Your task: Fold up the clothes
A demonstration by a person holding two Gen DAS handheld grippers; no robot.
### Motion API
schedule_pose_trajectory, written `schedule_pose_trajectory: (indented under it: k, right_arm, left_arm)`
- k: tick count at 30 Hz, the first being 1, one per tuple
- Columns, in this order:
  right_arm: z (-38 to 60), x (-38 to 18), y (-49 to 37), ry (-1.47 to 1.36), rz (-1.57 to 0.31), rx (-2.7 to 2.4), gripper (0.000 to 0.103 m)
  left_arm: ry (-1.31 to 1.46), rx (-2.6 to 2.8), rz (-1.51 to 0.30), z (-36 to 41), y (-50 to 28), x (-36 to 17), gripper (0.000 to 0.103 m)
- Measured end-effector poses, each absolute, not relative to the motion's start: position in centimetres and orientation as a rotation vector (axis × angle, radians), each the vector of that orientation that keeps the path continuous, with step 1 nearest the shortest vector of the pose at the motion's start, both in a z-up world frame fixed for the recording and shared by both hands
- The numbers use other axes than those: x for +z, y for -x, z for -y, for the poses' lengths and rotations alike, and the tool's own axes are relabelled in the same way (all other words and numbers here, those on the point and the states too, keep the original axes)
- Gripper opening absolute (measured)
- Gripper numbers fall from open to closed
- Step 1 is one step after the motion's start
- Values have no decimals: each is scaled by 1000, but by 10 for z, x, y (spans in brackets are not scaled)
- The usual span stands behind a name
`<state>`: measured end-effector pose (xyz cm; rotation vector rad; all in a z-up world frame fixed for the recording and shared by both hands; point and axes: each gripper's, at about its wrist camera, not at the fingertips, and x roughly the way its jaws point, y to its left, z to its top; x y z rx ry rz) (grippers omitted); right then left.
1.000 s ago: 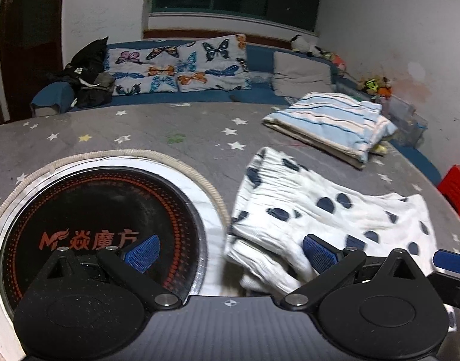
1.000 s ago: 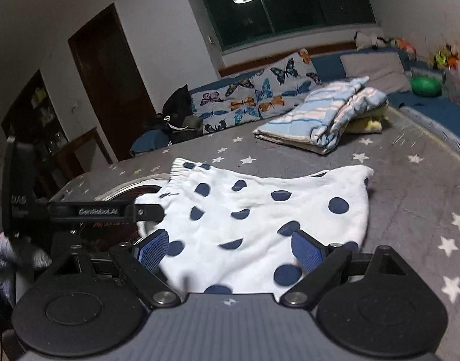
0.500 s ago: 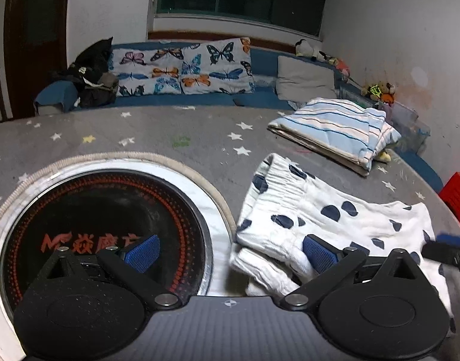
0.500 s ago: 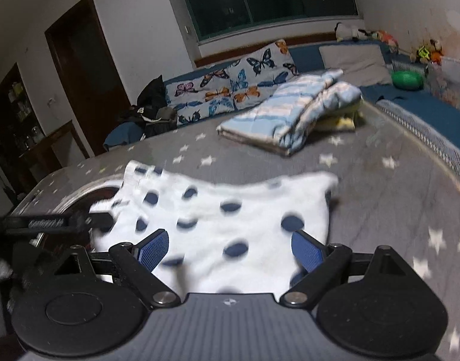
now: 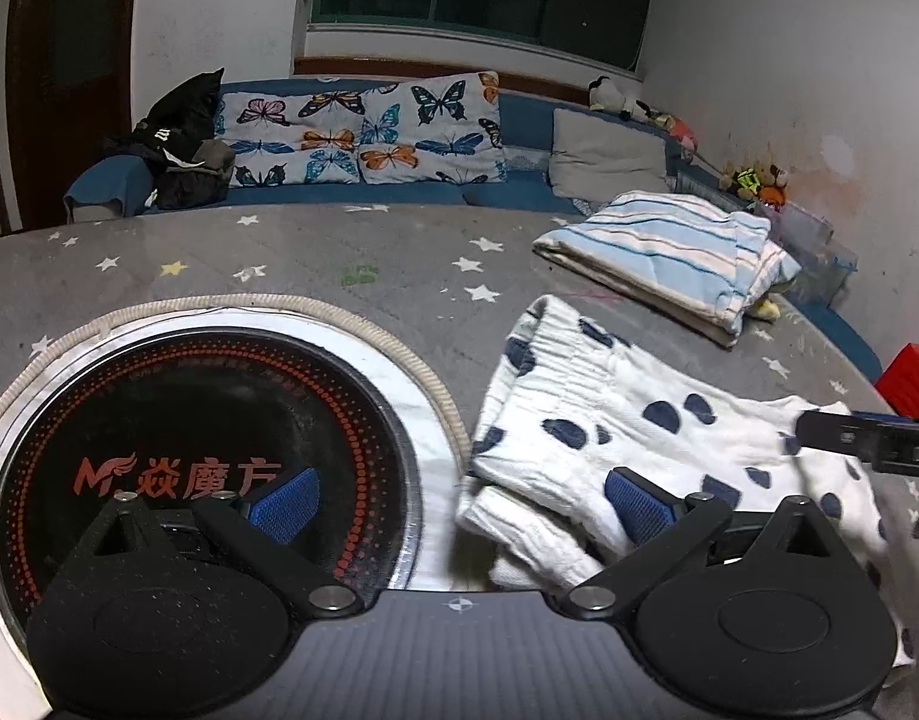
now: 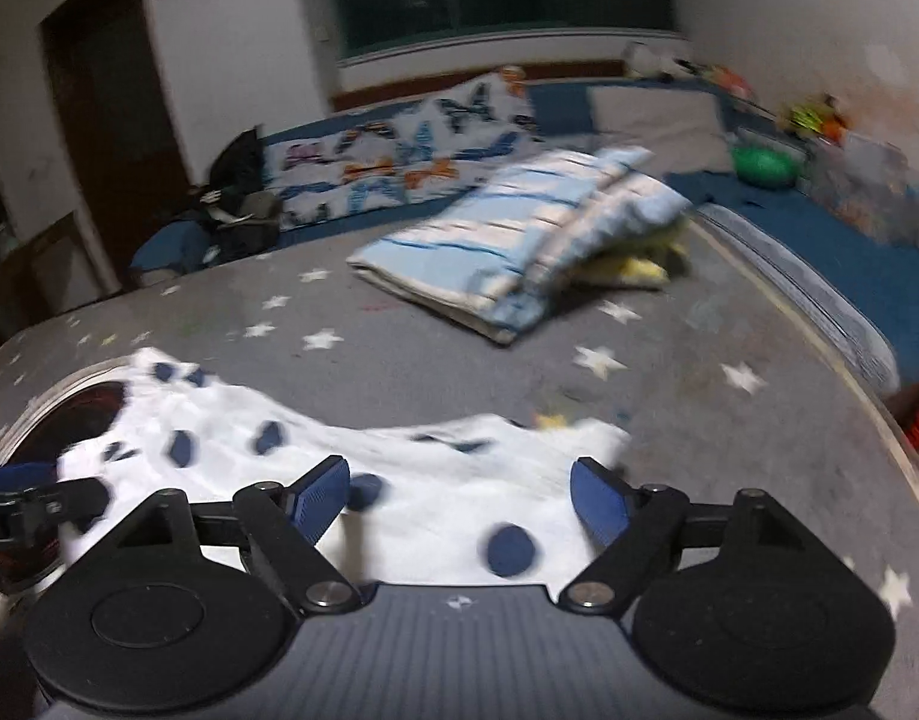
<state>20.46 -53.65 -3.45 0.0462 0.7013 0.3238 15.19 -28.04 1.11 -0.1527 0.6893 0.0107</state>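
White shorts with navy dots [image 5: 615, 414] lie flat on the grey star-print table [image 5: 351, 252], waistband toward the round cooktop. My left gripper [image 5: 459, 501] is open, low over the waistband edge, its right pad above the cloth. My right gripper [image 6: 459, 495] is open, just above the shorts [image 6: 423, 480] near their leg end. The right gripper's finger shows in the left wrist view [image 5: 861, 435] over the leg end. The right wrist view is blurred.
A black round cooktop with red lettering [image 5: 177, 456] is set into the table left of the shorts. A folded blue striped blanket [image 5: 669, 252] lies at the far right. A sofa with butterfly cushions [image 5: 363, 132] stands behind. A red object [image 5: 909, 375] is at the right edge.
My right gripper has swung right and come lower over the shorts' leg end. My left gripper has shifted slightly; both stay open.
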Motion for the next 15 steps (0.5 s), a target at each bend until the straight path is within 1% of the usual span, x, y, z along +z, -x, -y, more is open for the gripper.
schedule_pose_trajectory:
  k: [8,15]
  right_arm:
    - [493,-42,-228,194,-736,319,83]
    - [498,-54,-257,186,-767,266,85]
  left_arm:
    - [69,-46,-692,300,-149,4,103]
    - [50,-40,-710,300,-153,-5,103]
